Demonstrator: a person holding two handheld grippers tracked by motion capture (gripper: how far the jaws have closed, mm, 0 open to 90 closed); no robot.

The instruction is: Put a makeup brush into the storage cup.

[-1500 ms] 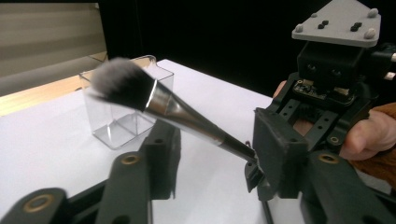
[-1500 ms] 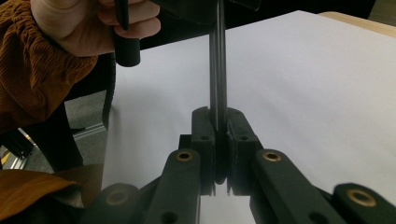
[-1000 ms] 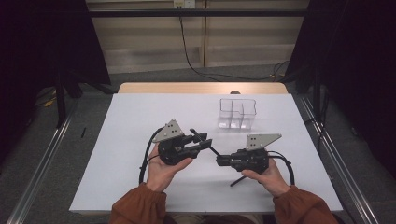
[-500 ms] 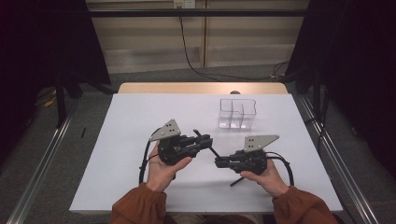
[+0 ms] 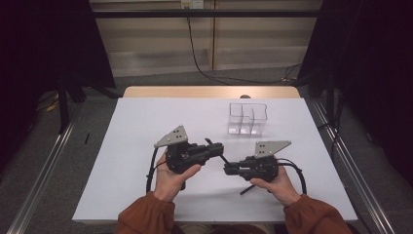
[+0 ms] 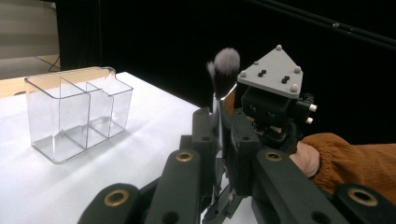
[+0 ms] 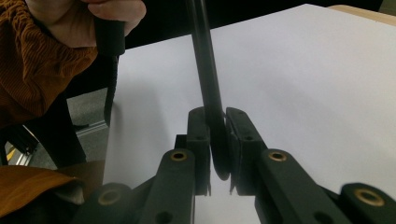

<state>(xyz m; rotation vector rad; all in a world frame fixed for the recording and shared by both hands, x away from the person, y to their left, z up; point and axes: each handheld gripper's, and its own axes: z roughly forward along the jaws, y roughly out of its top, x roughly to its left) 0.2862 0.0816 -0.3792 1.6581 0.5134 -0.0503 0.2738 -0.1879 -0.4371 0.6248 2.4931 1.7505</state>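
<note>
A makeup brush hangs above the white table between the two hands, its bristles up. The left gripper has just been closing and clamps the brush near its metal collar, while the right gripper pinches the end of the black handle. A clear plastic organizer stands well apart, farther back on the table.

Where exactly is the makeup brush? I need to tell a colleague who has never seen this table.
On the white table, look near the person's edge, where the left gripper and right gripper meet. Both are clamped on the makeup brush: a slim black handle with a grey bristle tuft, unlike the clear divided organizer farther back.
</note>
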